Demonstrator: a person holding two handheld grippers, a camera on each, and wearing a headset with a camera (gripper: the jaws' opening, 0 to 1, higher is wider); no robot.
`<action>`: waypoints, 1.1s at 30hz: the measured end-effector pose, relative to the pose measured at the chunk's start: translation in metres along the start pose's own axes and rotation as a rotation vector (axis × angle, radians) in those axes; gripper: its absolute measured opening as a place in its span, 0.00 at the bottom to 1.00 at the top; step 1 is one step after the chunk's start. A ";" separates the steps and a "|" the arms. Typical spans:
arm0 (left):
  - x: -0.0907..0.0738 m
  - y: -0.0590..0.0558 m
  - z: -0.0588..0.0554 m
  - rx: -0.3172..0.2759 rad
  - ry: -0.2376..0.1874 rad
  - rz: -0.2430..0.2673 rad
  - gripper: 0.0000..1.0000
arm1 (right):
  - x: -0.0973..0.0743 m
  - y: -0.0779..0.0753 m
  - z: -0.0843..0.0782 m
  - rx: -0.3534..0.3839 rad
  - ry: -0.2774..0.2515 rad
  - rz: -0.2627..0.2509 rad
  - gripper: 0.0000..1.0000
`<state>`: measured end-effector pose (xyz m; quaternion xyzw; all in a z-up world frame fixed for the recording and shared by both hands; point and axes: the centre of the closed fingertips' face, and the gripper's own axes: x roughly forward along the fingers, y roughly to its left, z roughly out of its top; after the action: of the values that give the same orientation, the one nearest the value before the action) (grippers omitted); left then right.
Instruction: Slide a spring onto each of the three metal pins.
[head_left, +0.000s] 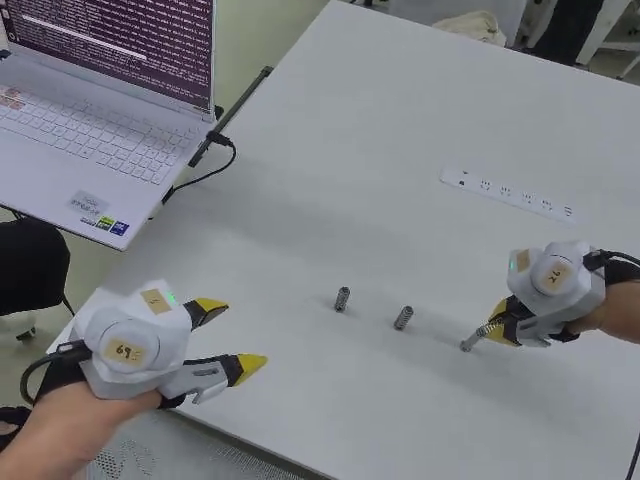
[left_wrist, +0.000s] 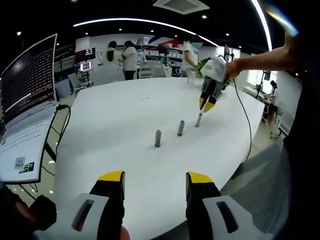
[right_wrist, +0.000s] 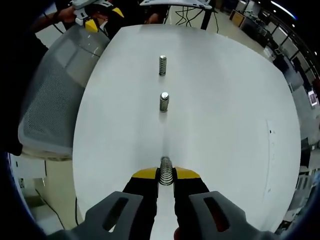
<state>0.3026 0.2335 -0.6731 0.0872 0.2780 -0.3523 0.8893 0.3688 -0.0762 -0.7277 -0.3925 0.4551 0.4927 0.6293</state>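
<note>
Head view, done: first spring (head_left: 342, 299) and second spring (head_left: 404, 318) stand on pins (right_wrist: 164, 94) on table (head_left: 400, 120).
Remaining: third spring (head_left: 478, 338), clamped in right hand-held gripper (head_left: 500, 330), tip at table.
Idle: left hand-held gripper (head_left: 230, 335), open, empty.

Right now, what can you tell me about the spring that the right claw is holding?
The spring is a small coil of shiny grey metal. The right claw is shut on it, yellow tips pressing both sides. It pokes out past the tips, tilted down, and its far end seems to touch the white table.
</note>
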 end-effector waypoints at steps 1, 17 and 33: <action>0.000 0.001 -0.001 -0.002 0.001 0.002 0.43 | 0.001 0.000 0.000 -0.004 0.004 0.002 0.09; 0.001 0.002 0.003 0.004 0.003 0.000 0.44 | 0.022 0.000 -0.002 -0.073 0.070 0.030 0.09; -0.003 0.001 0.007 0.001 -0.002 0.004 0.46 | 0.047 0.002 -0.006 -0.095 0.107 0.064 0.09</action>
<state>0.3046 0.2334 -0.6660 0.0878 0.2769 -0.3510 0.8902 0.3700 -0.0692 -0.7742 -0.4330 0.4767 0.5119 0.5686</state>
